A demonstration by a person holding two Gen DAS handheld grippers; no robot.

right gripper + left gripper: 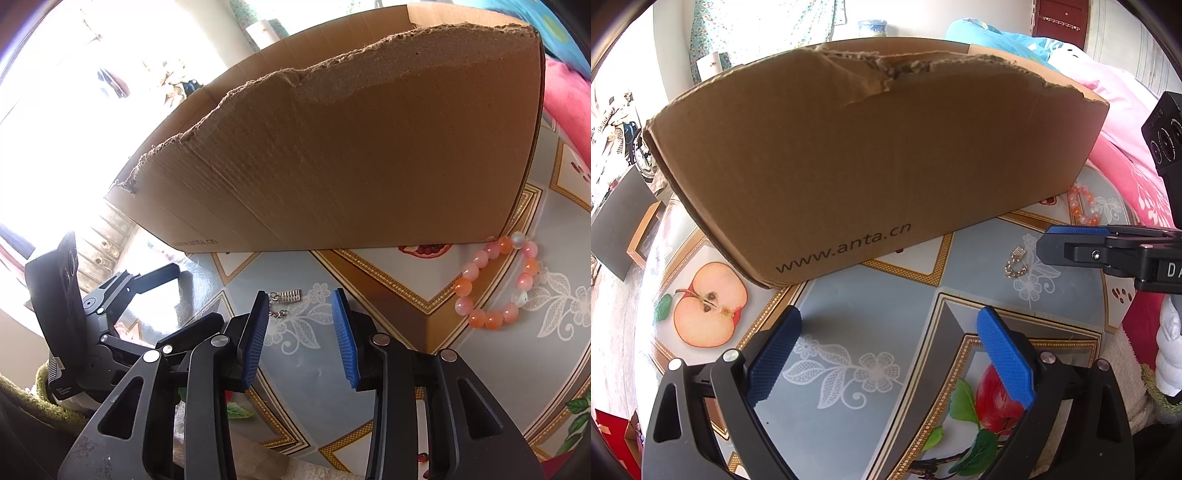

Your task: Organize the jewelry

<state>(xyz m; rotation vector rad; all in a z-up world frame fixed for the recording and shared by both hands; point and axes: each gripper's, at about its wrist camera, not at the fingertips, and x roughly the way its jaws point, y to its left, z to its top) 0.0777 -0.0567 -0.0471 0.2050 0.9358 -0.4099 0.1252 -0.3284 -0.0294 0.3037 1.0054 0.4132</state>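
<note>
Right claw [301,308] parted, empty, near chain [282,304]

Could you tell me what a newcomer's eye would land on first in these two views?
The big cardboard box with a torn top edge fills the back of the patterned tablecloth. By the box's right corner lies a pink and orange bead bracelet. A small silver chain piece lies in front of the box, just ahead of the right gripper, whose blue-padded jaws stand apart with nothing between them.
</note>
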